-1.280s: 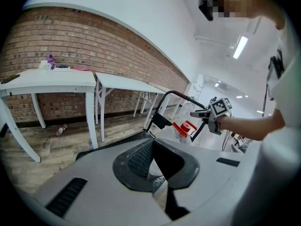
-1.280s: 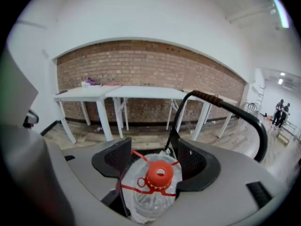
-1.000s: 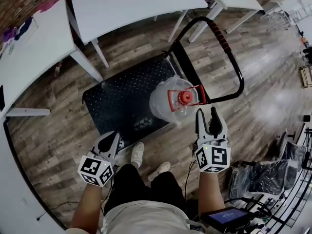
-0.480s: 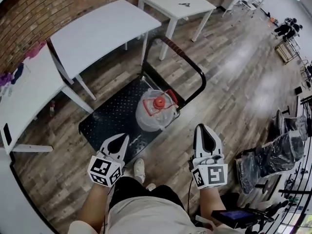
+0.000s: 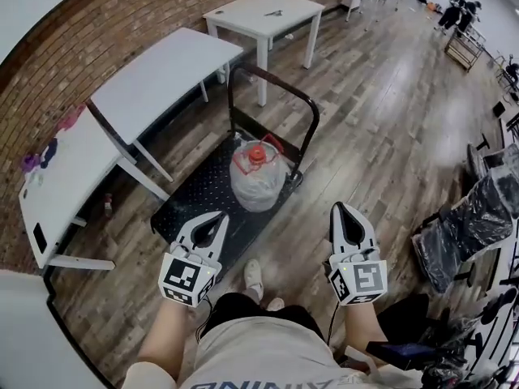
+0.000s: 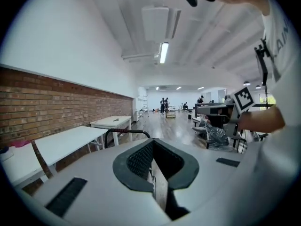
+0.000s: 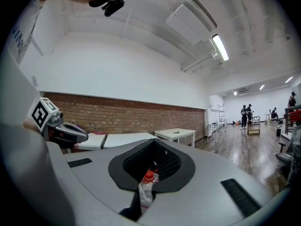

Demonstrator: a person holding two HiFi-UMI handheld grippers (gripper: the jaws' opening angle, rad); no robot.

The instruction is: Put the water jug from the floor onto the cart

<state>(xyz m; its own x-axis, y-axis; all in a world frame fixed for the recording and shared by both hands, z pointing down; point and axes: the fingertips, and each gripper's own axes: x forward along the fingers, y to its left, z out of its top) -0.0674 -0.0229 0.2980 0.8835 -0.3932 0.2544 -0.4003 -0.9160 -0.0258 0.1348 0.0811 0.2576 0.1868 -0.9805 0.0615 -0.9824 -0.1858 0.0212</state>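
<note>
Wooden floor (image 5: pixel 381 136), brick wall (image 5: pixel 97 31) on one side, white tables (image 5: pixel 154 79) along it.

Status: water jug (image 5: pixel 258 181) stands upright on the black deck of the cart (image 5: pixel 190 201), at the handle end, just in front of the push handle (image 5: pixel 272 75). It is off the floor, so I judge the placing done.

Left gripper (image 5: pixel 219 216): fingers clenched, nothing between them. Right gripper (image 5: pixel 339 207): fingers clenched, also empty; its own view shows the jug only at a distance, through the slit. Both hang well apart from the jug, on the near side of the cart.

Left to do: nothing that I can see, perhaps a check that the jug sits steady.
</note>
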